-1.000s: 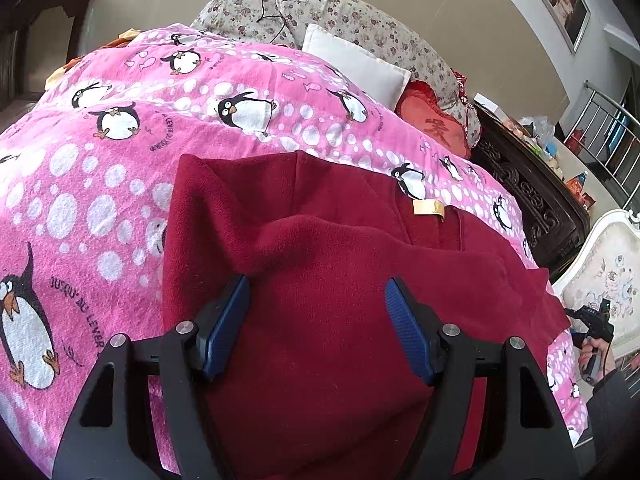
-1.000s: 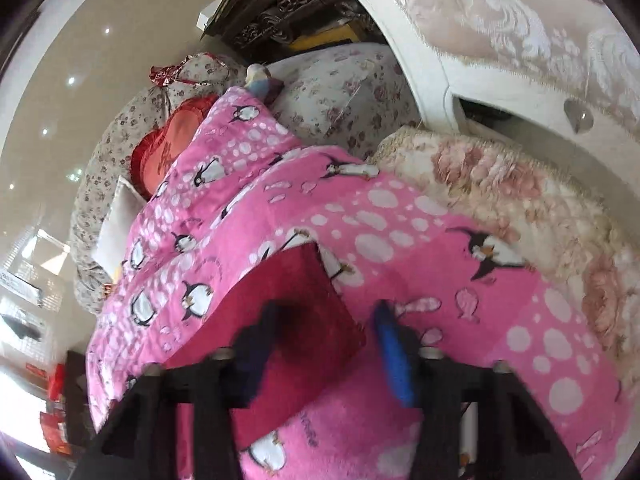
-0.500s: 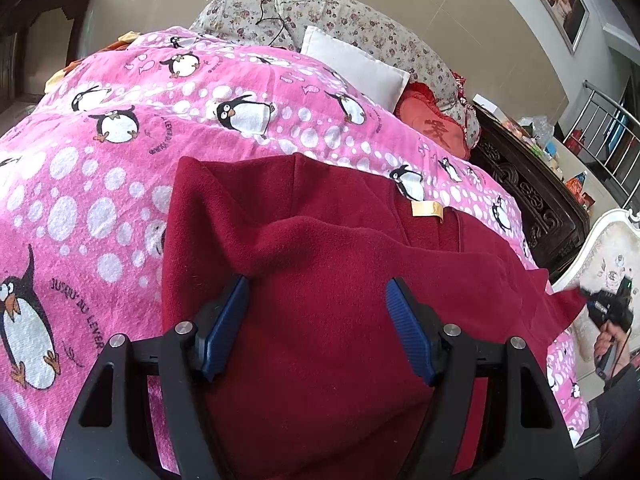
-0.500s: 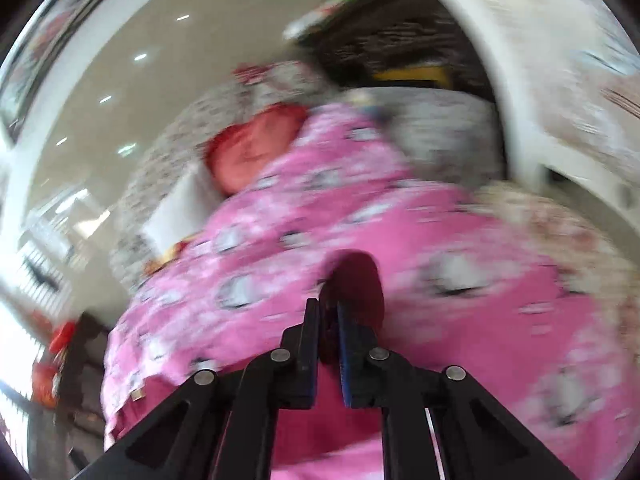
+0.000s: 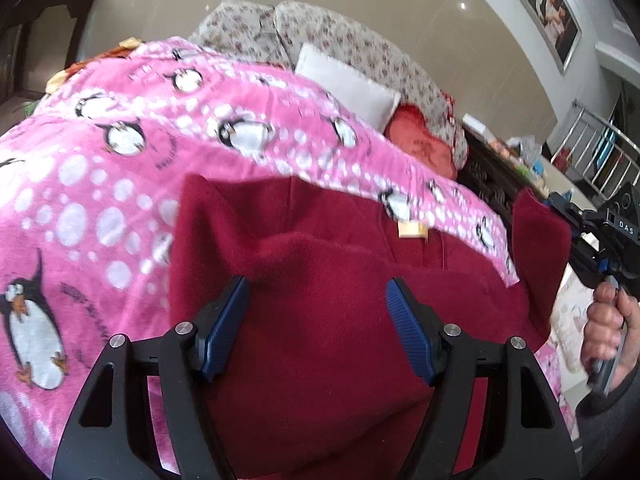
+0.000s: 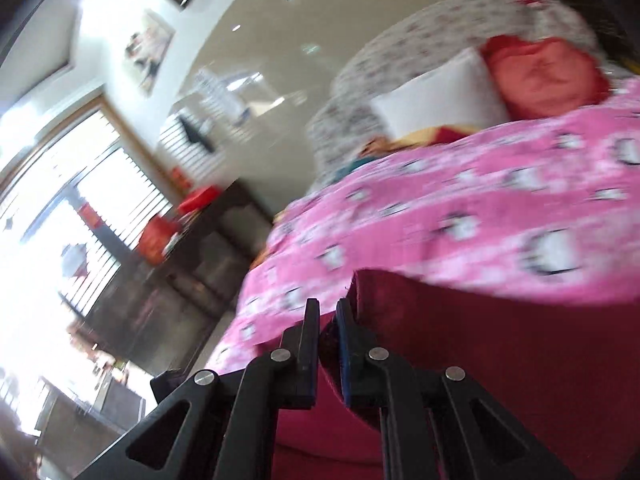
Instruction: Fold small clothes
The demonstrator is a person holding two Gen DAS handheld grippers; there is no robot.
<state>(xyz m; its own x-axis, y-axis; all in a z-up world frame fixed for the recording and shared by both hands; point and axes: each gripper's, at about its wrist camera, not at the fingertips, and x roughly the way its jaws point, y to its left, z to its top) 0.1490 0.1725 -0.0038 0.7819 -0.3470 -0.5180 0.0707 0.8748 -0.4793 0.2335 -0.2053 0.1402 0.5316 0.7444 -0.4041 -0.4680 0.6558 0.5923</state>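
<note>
- Dark red fleece garment (image 5: 320,320): spread on the pink penguin-print blanket (image 5: 100,168), which serves as the landmark here. The garment covers the near, lower part of the blanket; a small tan label (image 5: 412,230) sits at the garment's far edge, right where it meets the blanket.
- Left gripper (image 5: 316,320): jaws spread wide above the garment, blue pads (image 5: 224,324) well apart, with fleece seen between and below them. Whether the pads touch the cloth cannot be told.
- Right gripper (image 6: 328,320): jaws pressed together, pinching an edge of the red garment (image 6: 480,340), which rises as a raised flap in front of the blanket (image 6: 460,200). In the left wrist view this gripper (image 5: 560,204) appears off the blanket's right edge, with a lifted corner of the garment hanging from it.
- Person's hand (image 5: 608,328): wrapped round the right gripper's handle, to the right of the blanket.
- White pillow (image 5: 348,84) and red cushion (image 5: 424,140): at the far end of the blanket, side by side, against floral bedding (image 5: 320,32).
- Right wrist view: strongly blurred; blanket pattern indistinct.
</note>
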